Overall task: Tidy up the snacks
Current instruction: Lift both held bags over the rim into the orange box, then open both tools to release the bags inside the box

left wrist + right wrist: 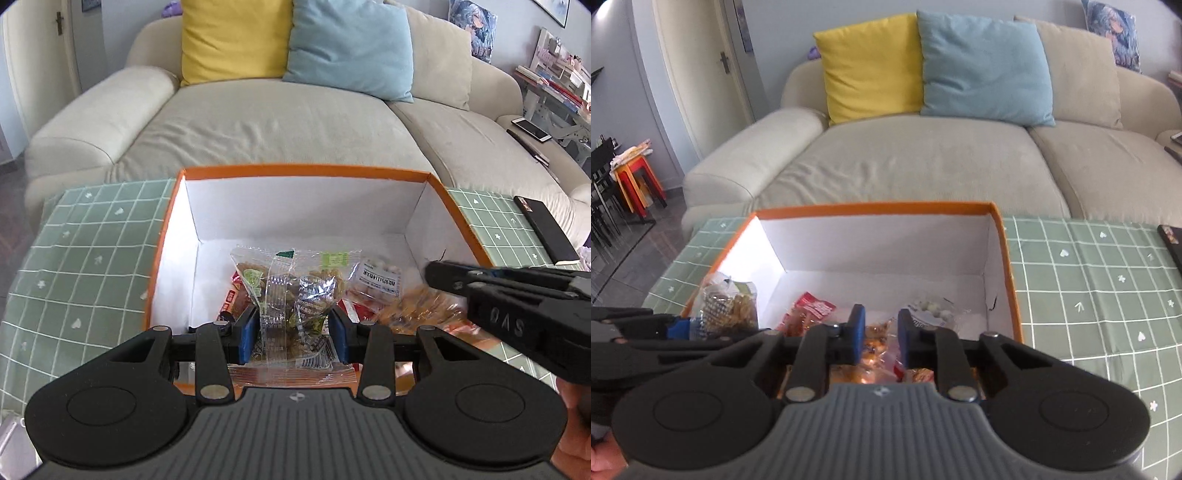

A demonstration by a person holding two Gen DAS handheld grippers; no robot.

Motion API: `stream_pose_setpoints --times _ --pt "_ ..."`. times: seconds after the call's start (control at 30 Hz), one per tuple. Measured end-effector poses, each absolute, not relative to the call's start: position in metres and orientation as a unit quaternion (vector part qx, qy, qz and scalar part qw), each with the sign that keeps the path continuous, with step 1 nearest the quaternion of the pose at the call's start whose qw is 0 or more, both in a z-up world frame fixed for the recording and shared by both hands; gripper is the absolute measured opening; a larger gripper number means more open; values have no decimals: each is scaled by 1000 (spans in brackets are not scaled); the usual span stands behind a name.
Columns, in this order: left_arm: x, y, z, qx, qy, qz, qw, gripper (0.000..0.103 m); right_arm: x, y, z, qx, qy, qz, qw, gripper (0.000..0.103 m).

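Glossy clear plastic snack packet point(295, 295) in a matt white-lined cardboard box point(295, 206); soft woven-cloth sofa point(266, 125) at twelve o'clock; smooth checked tablecloth point(81, 251).

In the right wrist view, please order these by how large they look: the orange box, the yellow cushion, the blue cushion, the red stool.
1. orange box, nearest the camera.
2. blue cushion.
3. yellow cushion, slightly narrower.
4. red stool, far off, so its true size is unsure.
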State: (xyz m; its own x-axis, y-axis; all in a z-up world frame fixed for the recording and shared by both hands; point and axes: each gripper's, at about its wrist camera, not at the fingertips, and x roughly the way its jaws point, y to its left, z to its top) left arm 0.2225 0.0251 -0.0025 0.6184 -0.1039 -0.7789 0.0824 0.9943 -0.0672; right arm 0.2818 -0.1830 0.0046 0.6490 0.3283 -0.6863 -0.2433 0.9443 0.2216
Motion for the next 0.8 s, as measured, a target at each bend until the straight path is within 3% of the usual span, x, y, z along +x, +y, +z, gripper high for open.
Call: stream_pose_setpoints --times 0.3,0.53,0.63,0.73,0.8 --pt "231 31 -9 0 446 -51 894 46 298 -184 -11 31 409 163 897 0" --pt "239 36 -12 1 473 -77 878 46 309 -198 -18 67 480 182 856 5" --pt "244 35 -13 10 488 -85 868 46 319 -202 -21 102 522 189 825 30" --pt "250 33 -14 23 505 -88 858 46 327 -196 -23 103 553 193 804 34" --pt "255 34 -16 25 515 -89 852 46 331 -186 -25 85 569 199 793 42"
